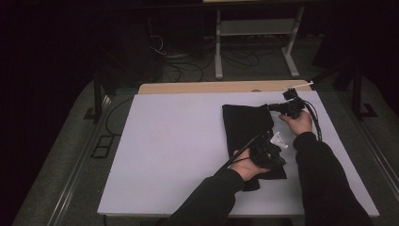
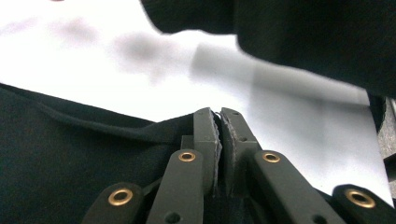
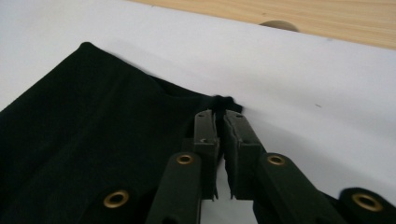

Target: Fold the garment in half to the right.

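A black cloth (image 1: 249, 136) lies folded on the right half of the white worktop (image 1: 179, 150), its long sides running from the far edge toward the person. All positions below are given relative to this cloth.

Left tongs (image 1: 268, 151): held in the left hand (image 1: 244, 165) over the cloth's near right part. In the left gripper view the left tongs (image 2: 219, 122) stand clenched, the pads pressed together on a thin edge of the cloth (image 2: 70, 154), which spreads away to the left of the jaws. Beyond the cloth, bare worktop (image 2: 140, 79) shows, with a dark sleeve (image 2: 317, 42) across the top of that view.

Right tongs (image 1: 277, 108): held in the right hand (image 1: 297, 123) at the cloth's far right corner. In the right gripper view the right tongs (image 3: 219, 114) are nearly closed, with a bunched corner of the cloth (image 3: 93, 130) pinched at the tips; a narrow slit remains between the pads lower down. The rest of the cloth lies flat to the left of the jaws.

Past the cloth's far side, a strip of bare wood (image 1: 221, 87) borders the white surface. Both forearms, in black sleeves, enter from the near side of the cloth.
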`<state>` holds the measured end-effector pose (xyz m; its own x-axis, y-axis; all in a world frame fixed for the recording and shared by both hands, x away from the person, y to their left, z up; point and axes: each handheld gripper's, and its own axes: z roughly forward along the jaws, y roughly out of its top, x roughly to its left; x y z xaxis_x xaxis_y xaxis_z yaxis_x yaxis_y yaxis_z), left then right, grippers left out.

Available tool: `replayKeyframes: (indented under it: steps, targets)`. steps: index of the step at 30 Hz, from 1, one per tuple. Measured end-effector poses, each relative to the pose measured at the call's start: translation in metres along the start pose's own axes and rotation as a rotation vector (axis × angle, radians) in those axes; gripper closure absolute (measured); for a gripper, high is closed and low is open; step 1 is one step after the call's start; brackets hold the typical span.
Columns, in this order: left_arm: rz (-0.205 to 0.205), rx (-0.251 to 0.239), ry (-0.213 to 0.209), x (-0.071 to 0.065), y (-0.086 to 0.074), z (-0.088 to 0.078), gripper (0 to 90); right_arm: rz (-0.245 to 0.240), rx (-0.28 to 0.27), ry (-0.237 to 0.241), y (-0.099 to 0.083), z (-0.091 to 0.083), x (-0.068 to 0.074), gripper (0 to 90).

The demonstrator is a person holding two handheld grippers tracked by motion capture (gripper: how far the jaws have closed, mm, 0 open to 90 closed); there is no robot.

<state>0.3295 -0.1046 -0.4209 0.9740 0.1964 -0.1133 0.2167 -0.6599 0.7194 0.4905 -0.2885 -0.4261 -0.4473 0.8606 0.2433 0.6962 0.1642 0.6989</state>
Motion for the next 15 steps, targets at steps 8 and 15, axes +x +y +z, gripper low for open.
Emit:
replayKeyframes:
  steps: [8, 15]
  targets:
    - [-0.016, 0.008, -0.002, -0.001, 0.002, 0.004, 83.9, 0.015, -0.029, -0.027, -0.008, -0.028, -0.01, 63.4]
    - [-0.004, 0.021, -0.001, -0.001, 0.003, 0.006, 83.8, 0.007, -0.061, -0.045, -0.015, -0.048, -0.009, 44.6]
